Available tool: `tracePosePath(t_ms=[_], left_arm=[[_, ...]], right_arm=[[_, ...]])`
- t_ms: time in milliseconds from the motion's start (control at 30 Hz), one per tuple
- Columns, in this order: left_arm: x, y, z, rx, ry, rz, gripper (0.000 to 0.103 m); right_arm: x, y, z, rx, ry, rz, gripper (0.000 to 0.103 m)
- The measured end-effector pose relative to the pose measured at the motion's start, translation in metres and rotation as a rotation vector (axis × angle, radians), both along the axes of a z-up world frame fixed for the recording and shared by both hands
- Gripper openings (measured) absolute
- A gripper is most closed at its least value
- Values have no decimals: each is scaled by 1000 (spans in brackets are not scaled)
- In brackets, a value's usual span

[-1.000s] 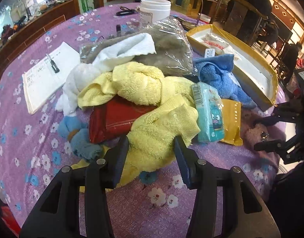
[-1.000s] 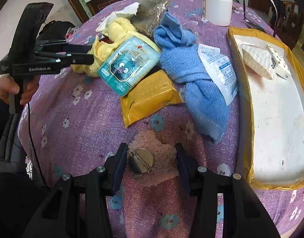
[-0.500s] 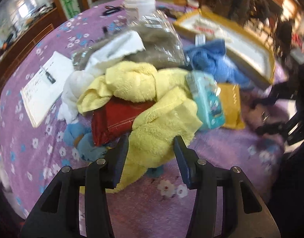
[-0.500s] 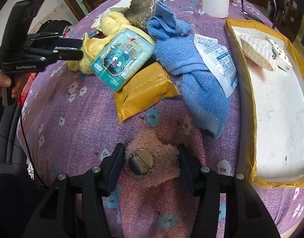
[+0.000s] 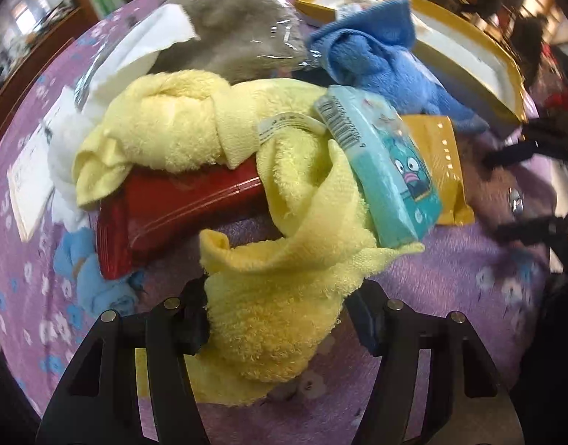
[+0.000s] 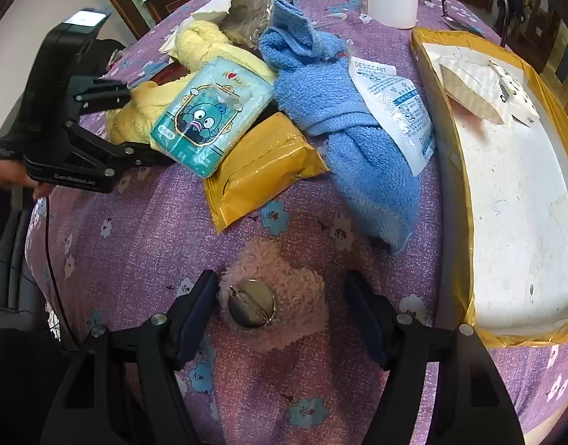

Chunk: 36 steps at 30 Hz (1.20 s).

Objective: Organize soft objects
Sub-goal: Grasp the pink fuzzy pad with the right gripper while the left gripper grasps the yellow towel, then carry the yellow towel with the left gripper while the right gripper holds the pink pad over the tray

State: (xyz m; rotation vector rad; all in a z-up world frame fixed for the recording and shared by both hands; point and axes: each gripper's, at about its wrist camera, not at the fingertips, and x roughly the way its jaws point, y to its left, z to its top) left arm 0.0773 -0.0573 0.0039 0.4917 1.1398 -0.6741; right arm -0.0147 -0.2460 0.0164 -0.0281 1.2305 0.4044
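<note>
My left fingers [image 5: 280, 319], wide open, straddle the yellow towel [image 5: 276, 296]; my right fingers [image 6: 280, 307], open, flank the pink pad [image 6: 280, 289].

A round table draped in purple floral-print cloth [image 6: 143, 244] is carrying a fluffy pink plush patch [image 6: 284, 293] at lower centre, a shiny yellow foil packet [image 6: 261, 170] mid-frame, and a shallow yellow-rimmed white tray [image 6: 465, 200] lying at right.
</note>
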Motion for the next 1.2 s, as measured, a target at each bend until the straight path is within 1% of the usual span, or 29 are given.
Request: tracePosePath(t_ms=[133,267,367,467,567,600,633,667,700,733,800,933,967,1033,1100,1167,1200], left_arm=[[-3,3,1,-20,-6,41,62],[-4,6,1,-20,-13,57,62],[-4,5,1,-20,-18,66,62],[-7,5,0,-14,-21,70,62],[-13,0,2,-15,-37,71,59],[-15,0,3,-23,-37,79,56],[-16,1,3,-38,-31,100,54],[-17,1,3,-45,-30,120,54],[-19,1,4,-50,-32,144,52],[-22,3,4,-58,-28,173,51],[-27,8,6,-87,-16,231,51],[-45,29,7,-171,27,410,51],[-53,33,6,-185,19,456,51],[-64,32,6,-177,-11,482,51],[-71,27,4,-147,-44,491,51],[-75,22,3,-121,-59,492,51],[-73,19,2,-111,-64,489,54]], right_arm=[[-2,4,-1,-34,-8,-2,70],[-2,11,-1,-64,-5,3,71],[2,19,1,-125,1,15,70],[-2,31,7,-116,-27,58,70],[-4,40,9,-128,-46,88,70],[-4,43,7,-133,-42,94,70],[-4,44,6,-137,-37,95,70],[-4,44,4,-132,-28,99,64],[-3,44,2,-131,-17,98,53],[-3,42,2,-132,-13,91,46],[-3,40,6,-110,-30,91,46],[-6,32,18,-64,-70,96,45],[-4,31,19,-62,-68,93,46],[0,28,18,-60,-58,87,45],[-4,25,19,-53,-55,82,46],[-3,25,21,-52,-67,87,46],[-3,25,23,-50,-72,93,46]])
